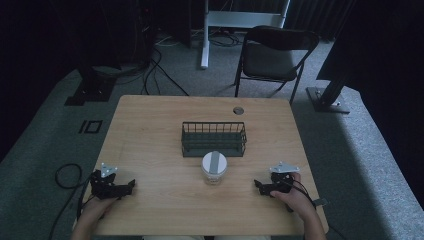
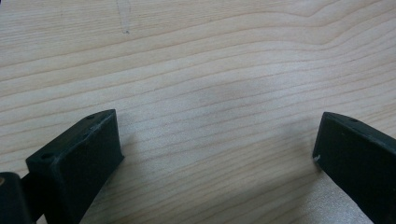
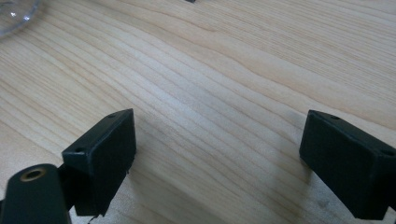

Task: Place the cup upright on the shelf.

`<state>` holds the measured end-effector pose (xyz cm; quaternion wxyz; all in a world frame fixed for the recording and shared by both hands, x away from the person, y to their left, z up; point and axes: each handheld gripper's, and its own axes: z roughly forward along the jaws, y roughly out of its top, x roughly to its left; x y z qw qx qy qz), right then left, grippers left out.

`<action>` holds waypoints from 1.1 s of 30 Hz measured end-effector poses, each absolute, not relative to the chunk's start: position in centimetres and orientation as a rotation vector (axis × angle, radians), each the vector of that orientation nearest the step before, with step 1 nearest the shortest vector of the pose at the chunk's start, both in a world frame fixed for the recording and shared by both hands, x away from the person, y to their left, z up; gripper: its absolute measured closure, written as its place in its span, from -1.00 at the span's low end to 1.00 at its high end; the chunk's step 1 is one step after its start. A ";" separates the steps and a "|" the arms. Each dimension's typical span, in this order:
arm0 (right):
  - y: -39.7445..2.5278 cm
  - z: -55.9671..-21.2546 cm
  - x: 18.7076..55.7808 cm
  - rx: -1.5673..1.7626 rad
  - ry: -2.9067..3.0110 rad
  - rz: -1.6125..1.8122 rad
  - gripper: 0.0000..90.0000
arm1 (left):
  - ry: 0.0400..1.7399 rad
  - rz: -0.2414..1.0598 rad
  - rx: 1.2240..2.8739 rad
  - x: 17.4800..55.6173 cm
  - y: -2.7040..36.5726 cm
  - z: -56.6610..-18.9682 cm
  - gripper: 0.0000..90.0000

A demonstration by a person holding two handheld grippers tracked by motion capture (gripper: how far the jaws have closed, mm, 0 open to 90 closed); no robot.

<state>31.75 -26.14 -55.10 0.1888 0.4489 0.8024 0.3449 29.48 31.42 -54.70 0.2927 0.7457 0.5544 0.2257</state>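
Worktop (image 1: 150, 125): pale wood, square, with a small round grommet (image 1: 238, 110) near the far edge.

Wire basket (image 1: 213, 139): dark, rectangular, set at mid-worktop; appears empty as far as the high view tells.

Jar (image 1: 214, 168): clear glass with a white lid crossed by a grey strip; stands upright just in front of the basket, close to it, between the two grippers but well apart from each. A sliver of its glass base shows at the top left corner of the right gripper view (image 3: 14, 16).

Left gripper (image 1: 131, 184): rests low at the near left of the worktop, jaws spread wide with nothing between them but bare wood.

Right gripper (image 1: 256, 183): rests at the near right, held in a hand (image 1: 295, 197), jaws likewise spread wide and empty.

Progress, as judged: nothing is grasped; the jar sits untouched outside the basket. Reaching, gripping and any placing of the jar all remain to be done.
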 end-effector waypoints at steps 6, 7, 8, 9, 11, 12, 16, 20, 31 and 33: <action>-26.2 -55.1 31.8 1.257 2.263 0.971 -0.77 | 1.462 0.596 1.993 29.5 31.4 -54.7 -0.97; -26.2 -55.1 31.8 1.257 2.263 0.971 -0.77 | 1.465 0.598 1.991 29.4 31.4 -54.7 -0.97; -26.2 -55.1 31.8 1.257 2.263 0.971 -0.77 | 1.466 0.597 1.992 29.4 31.4 -54.7 -0.97; -26.2 -55.1 31.8 1.257 2.263 0.971 -0.77 | 1.458 0.594 1.996 29.3 31.4 -54.7 -0.97; -26.2 -55.1 31.8 1.257 2.264 0.971 -0.77 | 1.456 0.593 1.997 29.3 31.4 -54.7 -0.97; -26.2 -55.1 31.8 1.257 2.263 0.971 -0.77 | 1.456 0.593 1.997 29.3 31.4 -54.7 -0.97; -26.2 -55.1 31.8 1.256 2.264 0.971 -0.77 | 1.456 0.593 1.997 29.3 31.4 -54.7 -0.97; -26.2 -55.1 31.8 1.255 2.262 0.972 -0.77 | 1.456 0.593 1.996 29.3 31.4 -54.7 -0.97; -26.2 -55.1 31.9 1.246 2.270 0.976 -0.77 | 1.457 0.594 1.995 29.3 31.4 -54.7 -0.97; -26.0 -55.1 31.9 1.251 2.262 0.972 -0.77 | 1.457 0.594 1.995 29.3 31.4 -54.7 -0.97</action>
